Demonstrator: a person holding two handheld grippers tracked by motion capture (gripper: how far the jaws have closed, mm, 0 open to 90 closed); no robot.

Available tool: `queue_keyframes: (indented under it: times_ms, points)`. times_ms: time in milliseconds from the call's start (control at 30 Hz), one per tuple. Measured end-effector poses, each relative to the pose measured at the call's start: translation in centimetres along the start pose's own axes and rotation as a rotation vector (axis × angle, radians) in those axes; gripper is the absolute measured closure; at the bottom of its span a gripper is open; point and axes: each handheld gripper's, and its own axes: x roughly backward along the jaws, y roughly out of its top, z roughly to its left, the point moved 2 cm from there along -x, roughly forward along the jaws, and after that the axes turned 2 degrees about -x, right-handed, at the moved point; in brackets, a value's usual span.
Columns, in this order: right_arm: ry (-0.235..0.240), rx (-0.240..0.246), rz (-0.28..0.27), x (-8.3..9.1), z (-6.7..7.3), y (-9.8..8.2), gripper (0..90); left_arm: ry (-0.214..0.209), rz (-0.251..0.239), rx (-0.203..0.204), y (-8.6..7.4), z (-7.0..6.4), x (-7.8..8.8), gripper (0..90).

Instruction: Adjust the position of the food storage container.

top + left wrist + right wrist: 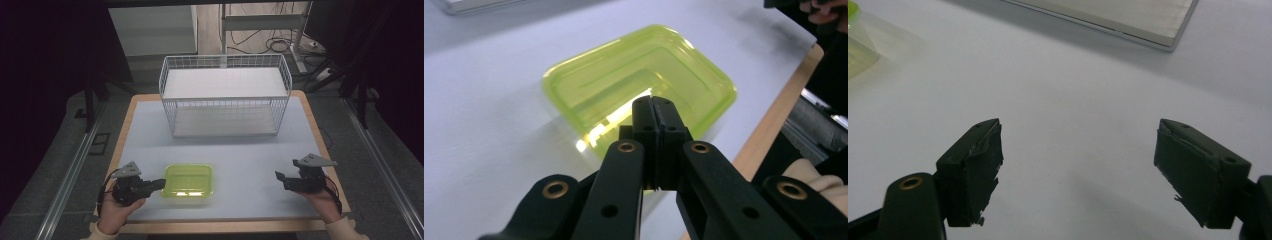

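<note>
One tray [189, 180], translucent yellow-green with rounded corners, lies flat near the bench's front edge, left of centre. It looks empty.

Two grippers are in play, one in each hand. The left gripper [159, 184] sits at the front left corner of the bench, its jaws pressed together and pointing right, with their tips at the tray's left rim. In the left gripper view [655, 117] the closed jaws lie over the near rim of the tray; whether they pinch the rim cannot be told. The right gripper [281, 179] is near the front right corner, well apart from the tray, its jaws spread wide over bare surface, as the right gripper view [1075, 170] shows.

One basket [225, 95], white wire with two flat white shelves, stands at the back edge, centred.

The bench [250, 155] has a pale grey-white top with a wooden border. Around it the floor is grey, with metal rails along both sides. Behind are a table frame, loose cables and dark surroundings.
</note>
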Motion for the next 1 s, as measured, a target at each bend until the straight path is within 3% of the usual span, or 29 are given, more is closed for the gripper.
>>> queue_keyframes:
  times_ms: [167,300,400,567,700,1000]
  points:
    - [0.001,0.001,0.0,0.0,0.1,0.0,19.7,0.055,0.017,0.051,-0.9,2.1,-0.3,89.8]
    - [0.001,-0.001,-0.003,0.1,0.1,0.0,19.7,0.093,0.063,0.052,-1.7,3.1,-1.3,89.9]
    - [0.026,-0.026,-0.013,0.2,0.0,0.1,19.7,0.079,0.1,0.079,-2.5,3.6,-2.4,89.9]
    - [0.035,-0.033,-0.021,0.3,0.1,0.2,19.7,0.043,0.14,0.089,-3.0,3.7,-3.5,89.9]
    - [0.033,-0.031,-0.021,0.3,0.1,0.2,19.7,0.021,0.168,0.074,-3.1,3.4,-4.0,89.9]
    - [0.036,-0.036,-0.024,0.4,0.0,0.3,19.7,0.01,0.181,0.071,-2.9,3.2,-4.7,90.0]
